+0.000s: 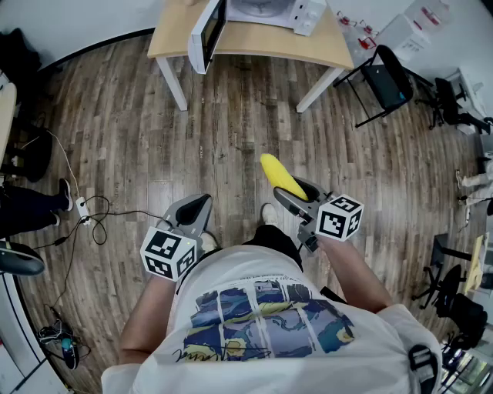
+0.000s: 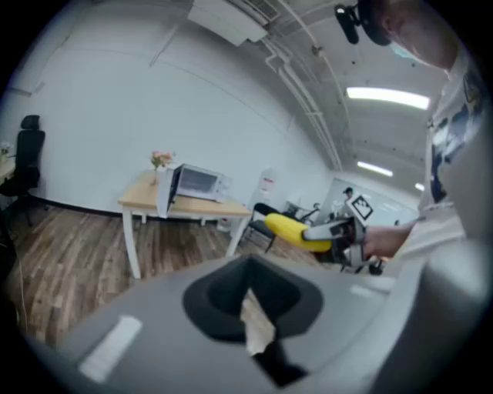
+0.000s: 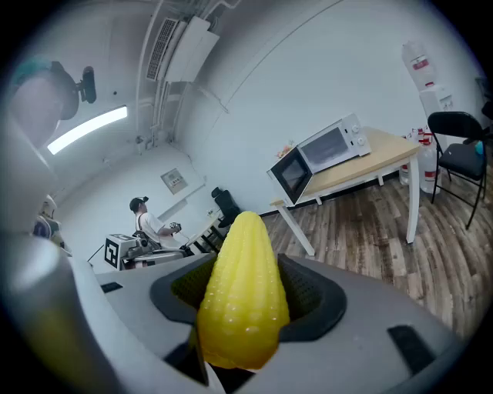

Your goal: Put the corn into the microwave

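Firstly, the head view looks down on a person in a white printed T-shirt standing on a wood-plank floor (image 1: 231, 138), well apart from a light wooden table (image 1: 254, 42) at the top of the picture. On the table stands a white microwave oven (image 1: 269, 9) with its door (image 1: 208, 32) swung open. The right gripper (image 1: 291, 188) is clamped on a yellow ear of corn (image 1: 279, 175), which juts forward past the jaws and points toward the table. The left gripper (image 1: 194, 208) is held low beside it with nothing in it. A black folding chair (image 1: 381, 81) stands to the right of the table. In the left gripper view the jaws are drawn together, with only a pale sliver between the dark pads and nothing held; beyond them the microwave (image 2: 196, 183) sits on the table, and the corn (image 2: 289, 229) shows at the right. In the right gripper view the corn (image 3: 243, 296) fills the gap between the widely spread jaws, pressed by the dark pads on both sides, tip upward; the open microwave (image 3: 327, 146) lies ahead on the table.
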Tool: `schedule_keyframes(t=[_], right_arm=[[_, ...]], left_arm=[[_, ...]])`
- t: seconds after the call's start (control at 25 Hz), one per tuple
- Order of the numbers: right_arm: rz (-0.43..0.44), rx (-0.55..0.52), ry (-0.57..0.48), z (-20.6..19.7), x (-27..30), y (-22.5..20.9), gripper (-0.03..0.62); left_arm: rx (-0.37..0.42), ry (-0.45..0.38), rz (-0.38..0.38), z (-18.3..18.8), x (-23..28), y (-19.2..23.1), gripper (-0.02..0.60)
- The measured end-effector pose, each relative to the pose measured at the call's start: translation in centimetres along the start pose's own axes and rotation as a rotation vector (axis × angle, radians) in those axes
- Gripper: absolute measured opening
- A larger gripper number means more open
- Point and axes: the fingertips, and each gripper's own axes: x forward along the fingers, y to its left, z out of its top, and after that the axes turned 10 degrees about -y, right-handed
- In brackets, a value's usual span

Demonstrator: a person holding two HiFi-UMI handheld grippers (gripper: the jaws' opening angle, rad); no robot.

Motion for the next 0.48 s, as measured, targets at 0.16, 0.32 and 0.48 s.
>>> schedule_keyframes(t=[0.16, 0.32, 0.48], right_arm=[[-0.039, 0.017, -0.034, -1.2, 0.6, 2.1, 0.249], [-0.066, 0.03, -0.022, -2.5, 0.6, 2.9, 0.249], [-0.075, -0.023, -0.003, -1.5, 1.2, 2.3, 0.249]], left_arm=[[0.006, 0.017, -0.04, -0.8, -2.8, 1.1, 0.009], [0.003, 0.021, -0.065, -0.8, -3.1, 2.2, 0.009], [0.006, 0.018, -0.09, 0.6, -0.9, 2.5, 0.009]])
